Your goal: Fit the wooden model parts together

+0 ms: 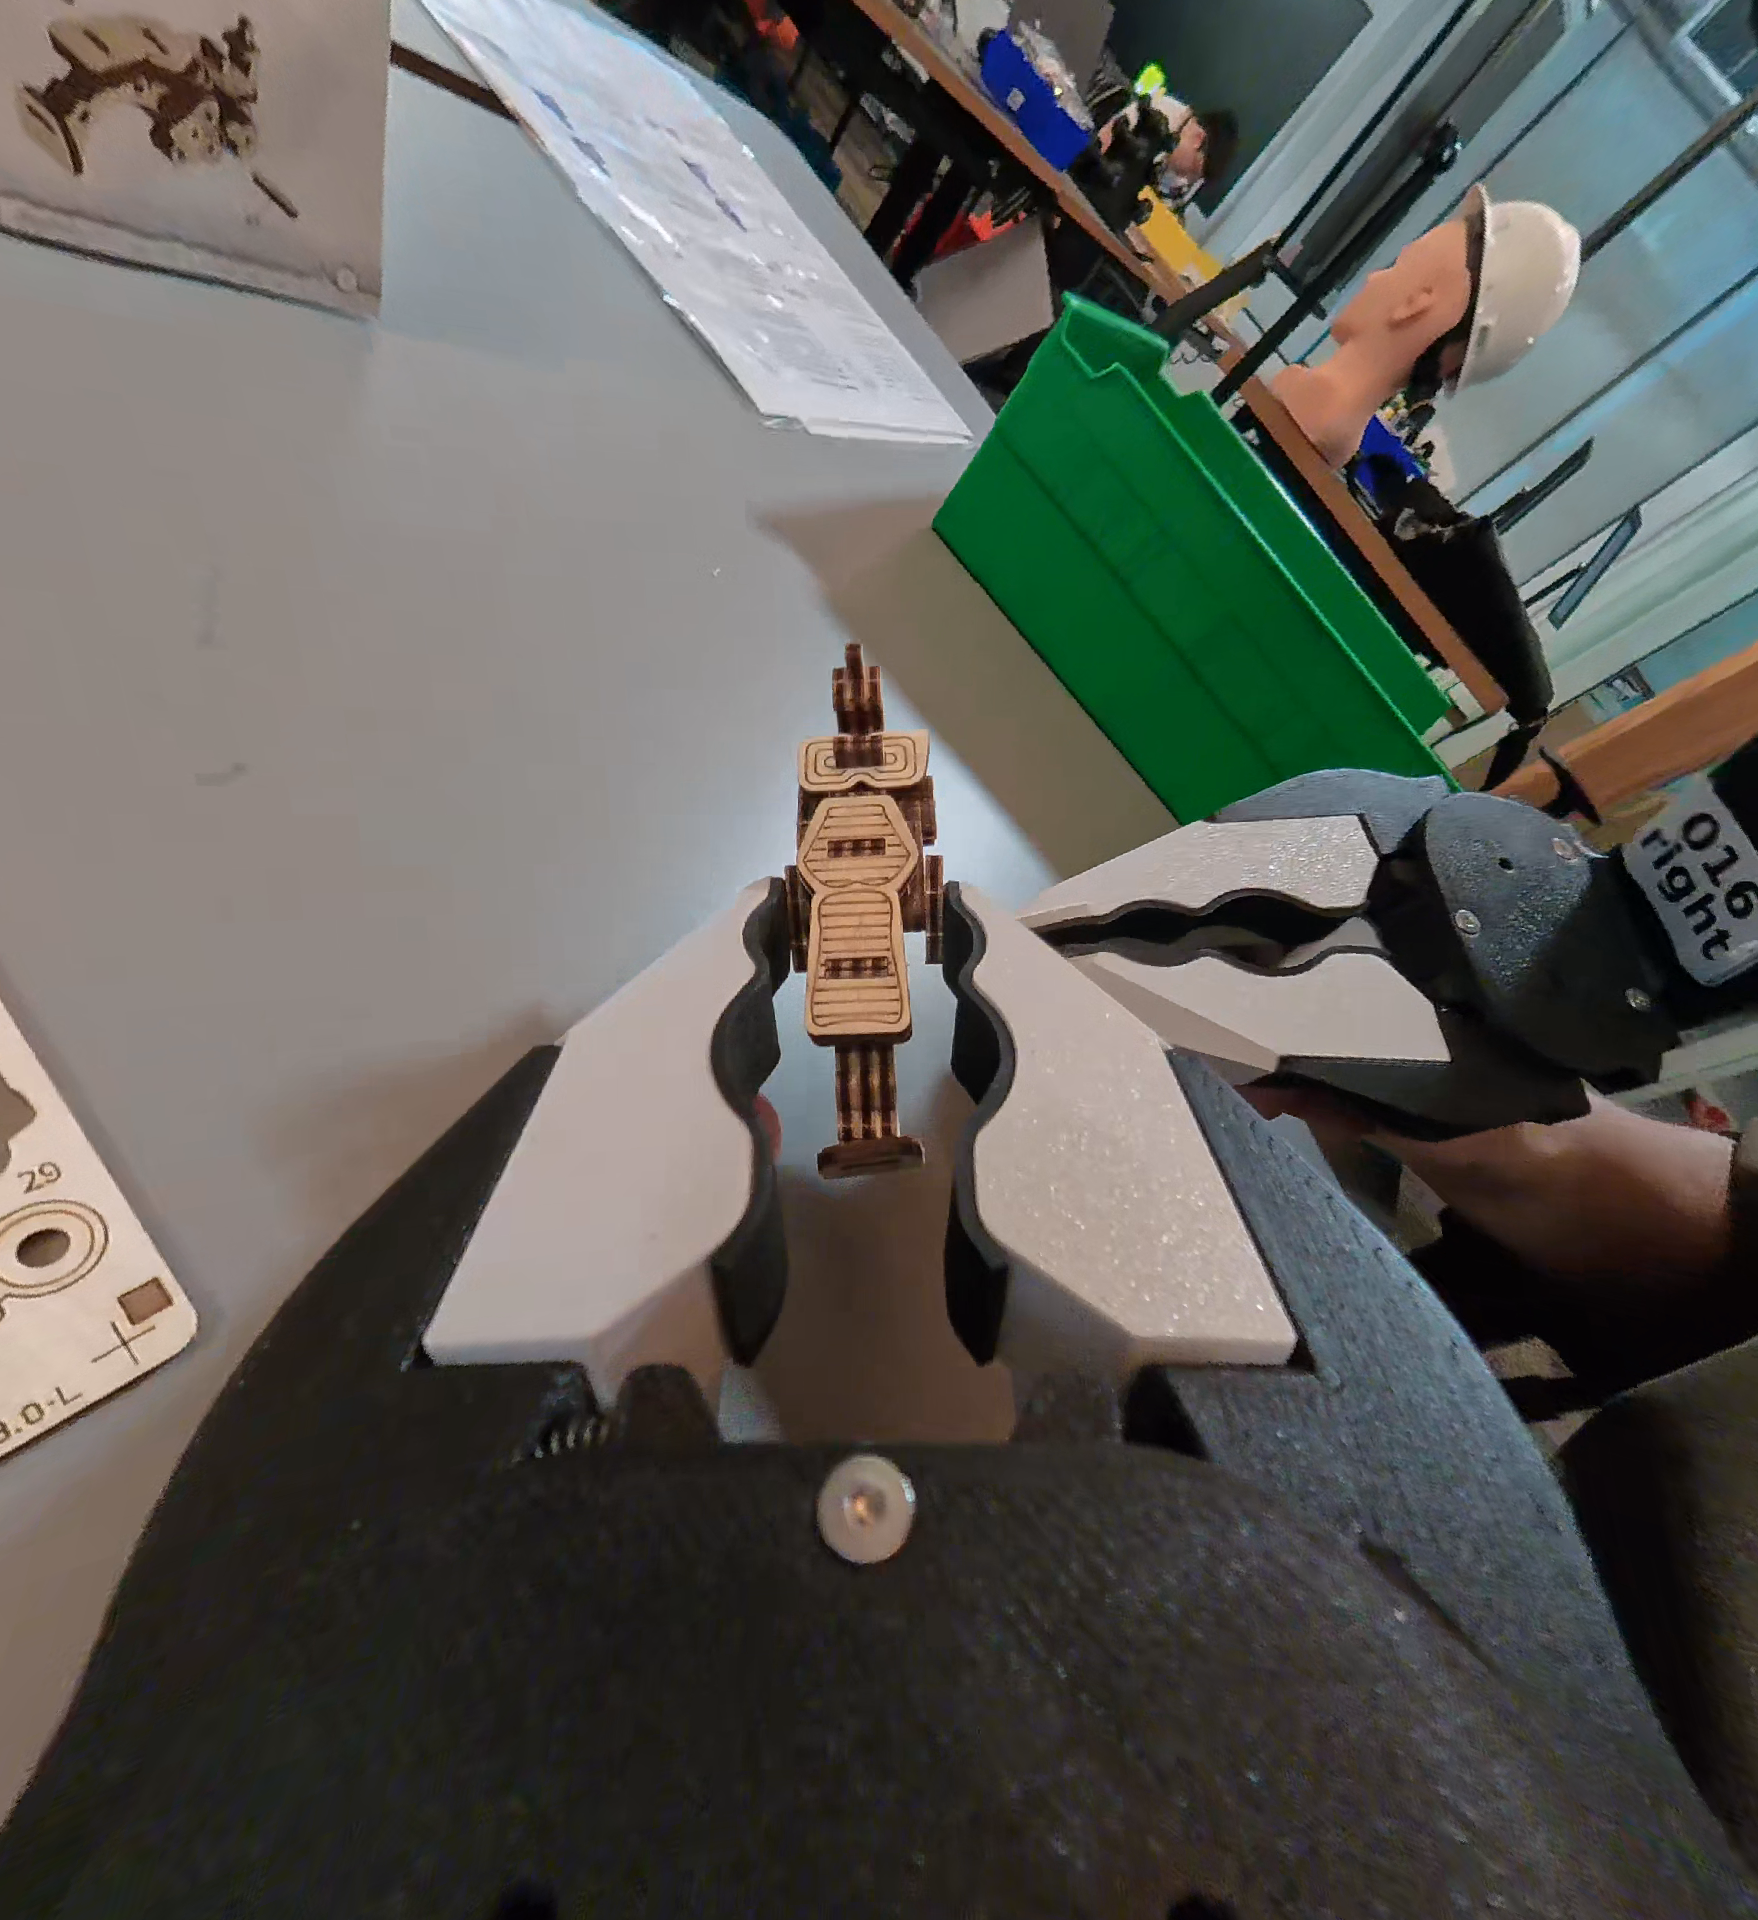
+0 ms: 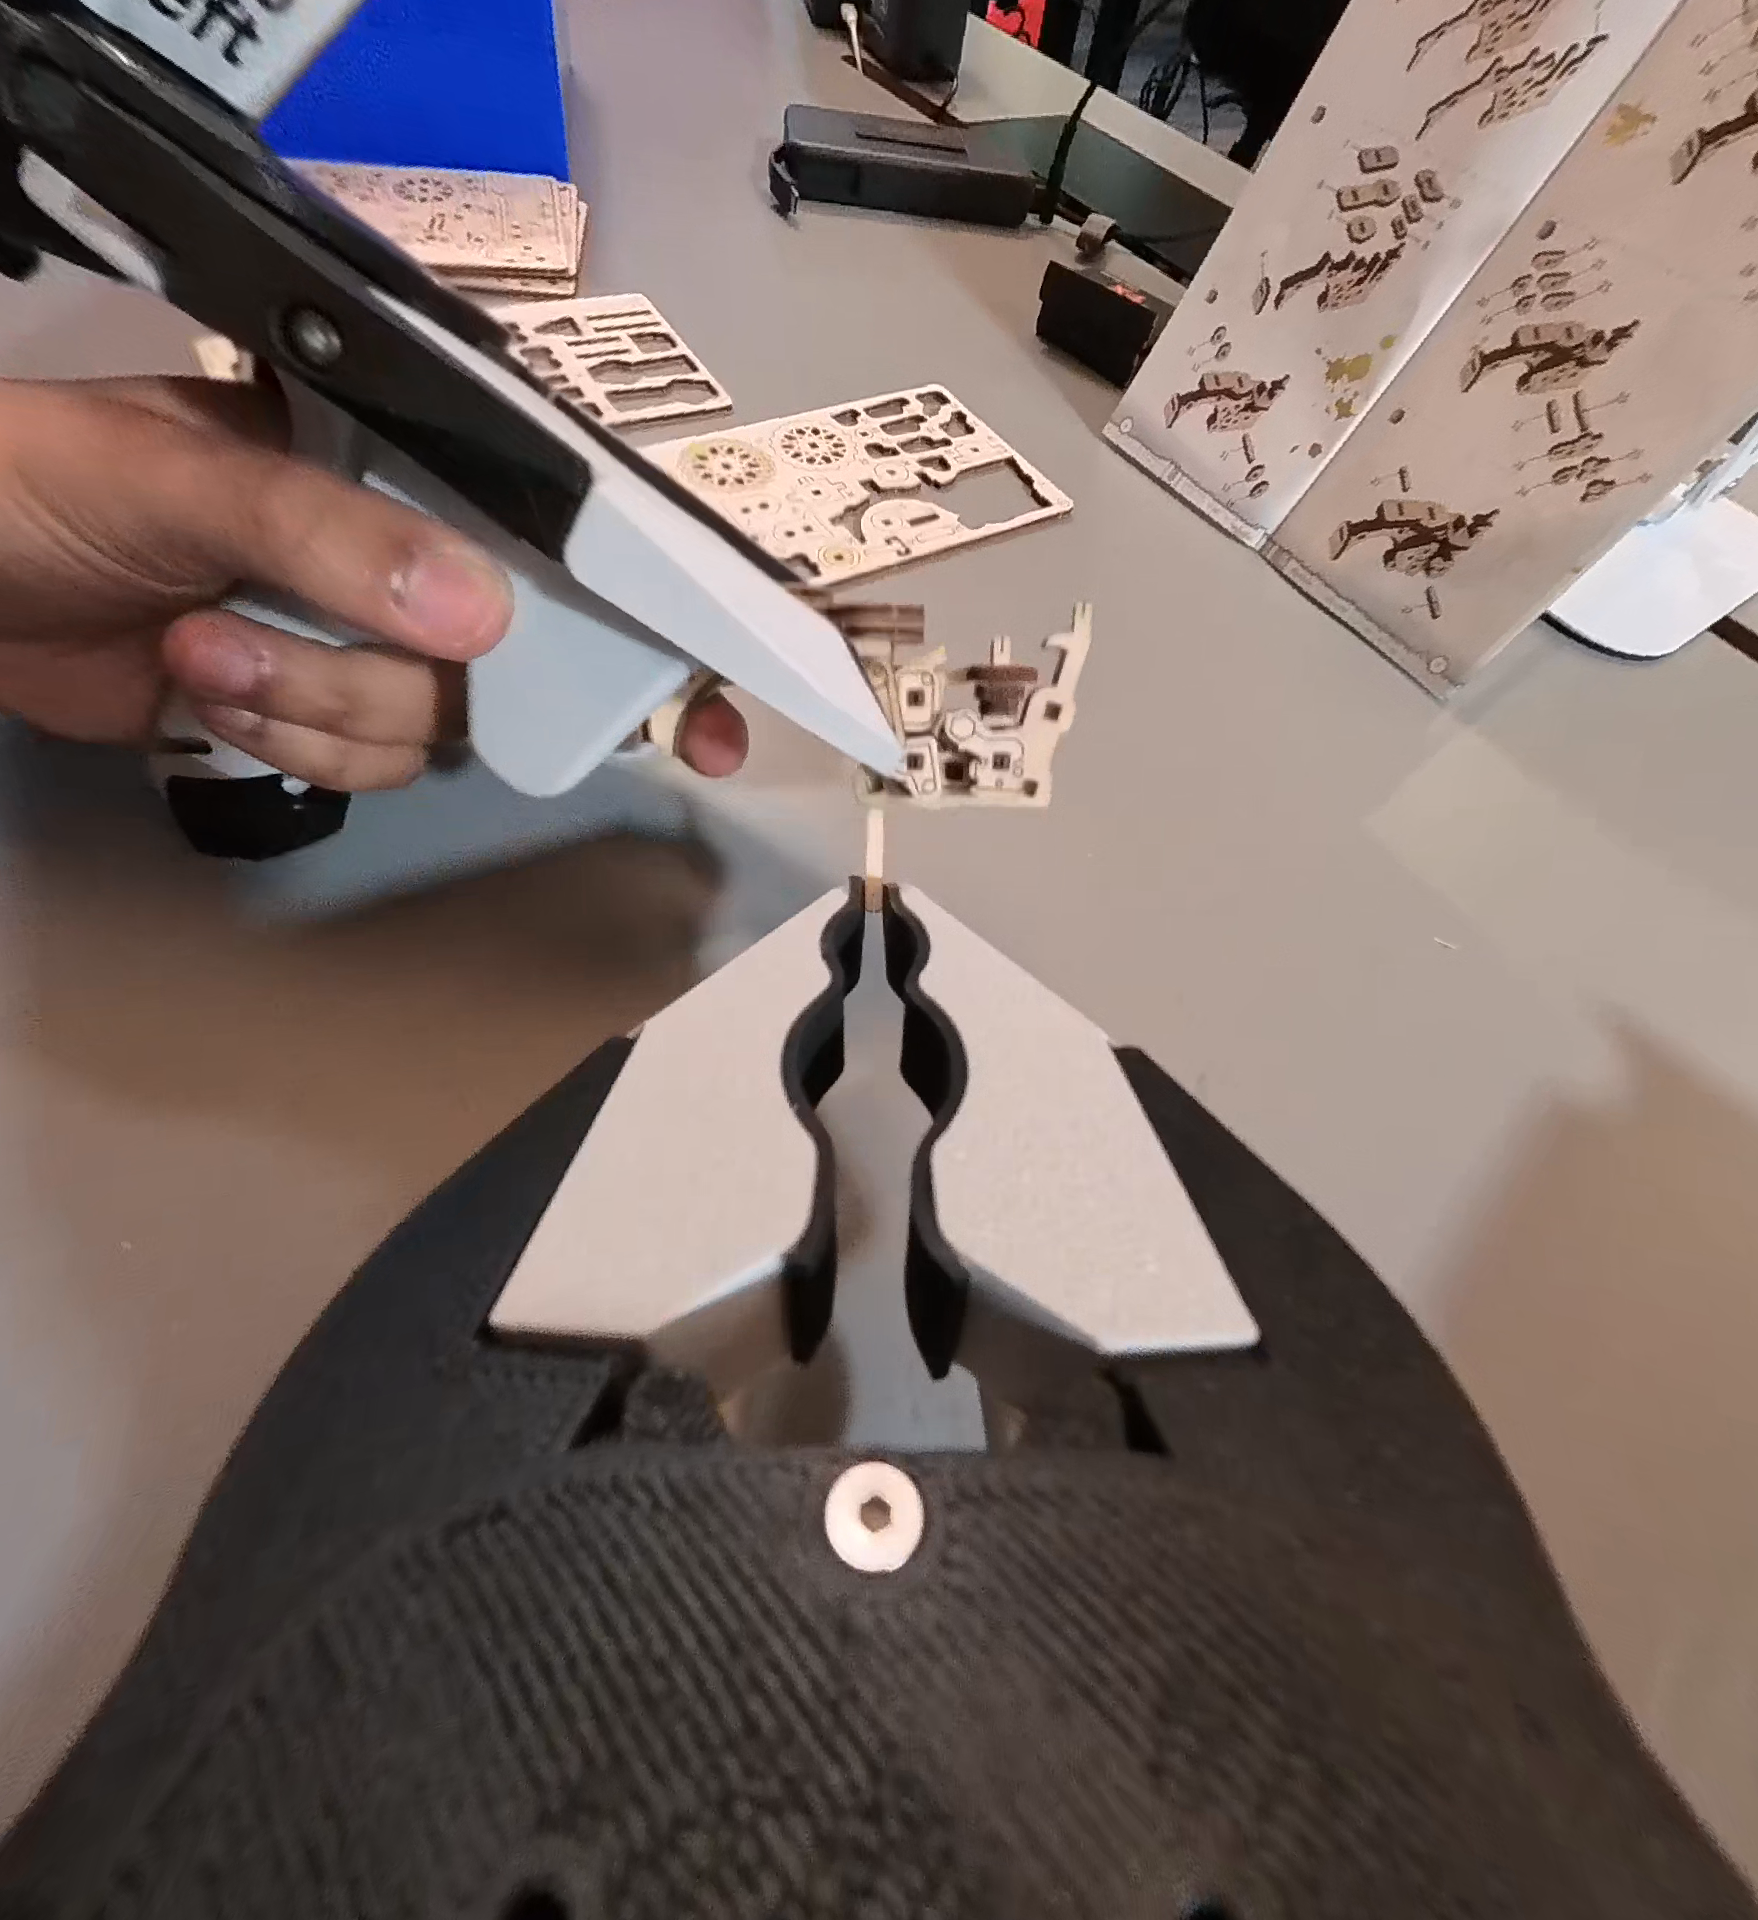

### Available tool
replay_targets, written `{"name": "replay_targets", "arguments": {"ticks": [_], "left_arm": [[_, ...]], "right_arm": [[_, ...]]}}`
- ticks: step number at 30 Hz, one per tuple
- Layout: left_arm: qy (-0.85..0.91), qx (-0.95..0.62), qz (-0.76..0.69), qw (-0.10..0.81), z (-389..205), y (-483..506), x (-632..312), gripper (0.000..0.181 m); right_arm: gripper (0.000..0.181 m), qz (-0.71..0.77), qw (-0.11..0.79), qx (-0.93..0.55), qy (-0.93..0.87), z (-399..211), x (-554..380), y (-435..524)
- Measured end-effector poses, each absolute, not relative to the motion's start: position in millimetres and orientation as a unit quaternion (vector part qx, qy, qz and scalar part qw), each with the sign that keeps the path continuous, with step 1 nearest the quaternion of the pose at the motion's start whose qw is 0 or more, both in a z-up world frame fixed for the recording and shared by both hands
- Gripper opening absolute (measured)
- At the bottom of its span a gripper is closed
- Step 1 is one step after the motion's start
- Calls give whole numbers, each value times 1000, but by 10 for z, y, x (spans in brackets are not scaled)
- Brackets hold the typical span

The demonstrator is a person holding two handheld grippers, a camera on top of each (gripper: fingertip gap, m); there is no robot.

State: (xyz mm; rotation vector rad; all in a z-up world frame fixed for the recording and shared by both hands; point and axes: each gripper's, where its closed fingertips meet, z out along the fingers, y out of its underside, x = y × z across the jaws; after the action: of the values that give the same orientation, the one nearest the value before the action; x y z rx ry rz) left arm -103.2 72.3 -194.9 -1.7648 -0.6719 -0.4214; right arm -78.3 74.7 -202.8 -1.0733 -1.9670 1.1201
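Wooden model (image 1: 859, 914) between left jaws, clamped

Printed grey tag (image 1: 1711, 894) on right hand-held gripper (image 1: 1036, 920), right middle of left wrist view. Engraved number and code on wooden parts sheet (image 1: 54, 1309), lower left. Cut-off lettered tag (image 2: 251, 31) on left hand-held gripper (image 2: 890, 764), upper left of right wrist view.

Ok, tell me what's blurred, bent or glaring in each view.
Left wrist view: the wooden model is sharp, the table edge bows from the wide lens, and the plastic-sleeved sheet shows glare. Right wrist view: the hand is soft with blur, and shadows on the table are diffuse.
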Motion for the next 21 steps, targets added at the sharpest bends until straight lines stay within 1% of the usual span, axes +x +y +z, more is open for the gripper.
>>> {"name": "replay_targets", "arguments": {"ticks": [5, 14, 18, 21], "left_arm": [[-258, -769, -170, 560, -1965, 746, -959, 25], [-266, -771, -173, 553, -1999, 746, -968, 25], [-283, -761, -203, 548, -2016, 751, -952, 26], [-315, -736, -254, 543, -2020, 744, -970, 26]], "right_arm": [[1, 427, 310, -409, -745, -2030, -790, 761], [1, 463, 323, -398, -723, -1861, -781, 742], [1, 470, 323, -405, -714, -1830, -790, 769], [1, 464, 333, -416, -708, -1821, -815, 857]]}}
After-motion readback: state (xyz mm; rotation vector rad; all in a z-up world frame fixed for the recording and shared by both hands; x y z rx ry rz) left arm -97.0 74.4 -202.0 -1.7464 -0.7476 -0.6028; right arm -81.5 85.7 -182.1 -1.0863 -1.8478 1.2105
